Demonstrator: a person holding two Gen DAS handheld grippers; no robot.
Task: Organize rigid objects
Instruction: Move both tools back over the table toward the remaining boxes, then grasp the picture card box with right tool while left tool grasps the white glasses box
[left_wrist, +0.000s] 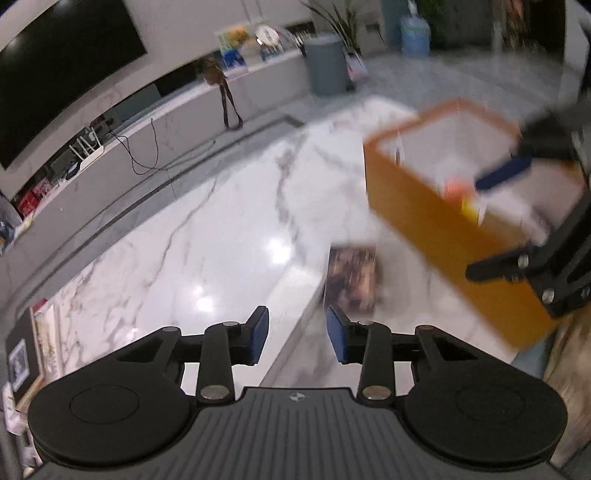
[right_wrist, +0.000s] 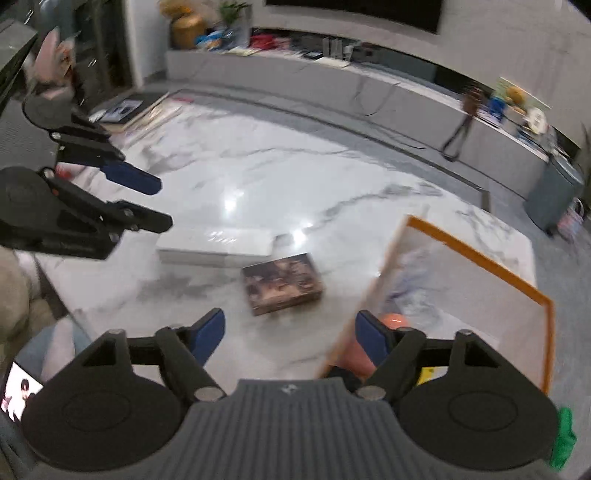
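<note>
A dark printed box (right_wrist: 282, 282) lies flat on the white marble table (right_wrist: 258, 177); the left wrist view shows that box (left_wrist: 352, 278) just ahead of my left gripper (left_wrist: 297, 334). The left gripper's blue pads stand a little apart, open, with nothing between them. To the right stands an orange-walled bin (left_wrist: 424, 221) with a white inside. It holds an orange ball (right_wrist: 393, 319) and a yellow item (right_wrist: 428, 373). My right gripper (right_wrist: 290, 325) is wide open and empty, hovering at the bin's near-left corner (right_wrist: 354, 332).
A flat white box (right_wrist: 218, 247) lies behind the dark box. Books (right_wrist: 136, 109) are stacked at the table's far left corner. A low TV bench (right_wrist: 369, 81) with clutter runs along the wall, and a grey waste bin (left_wrist: 327, 62) stands on the floor. Green cloth (right_wrist: 563, 439) shows at lower right.
</note>
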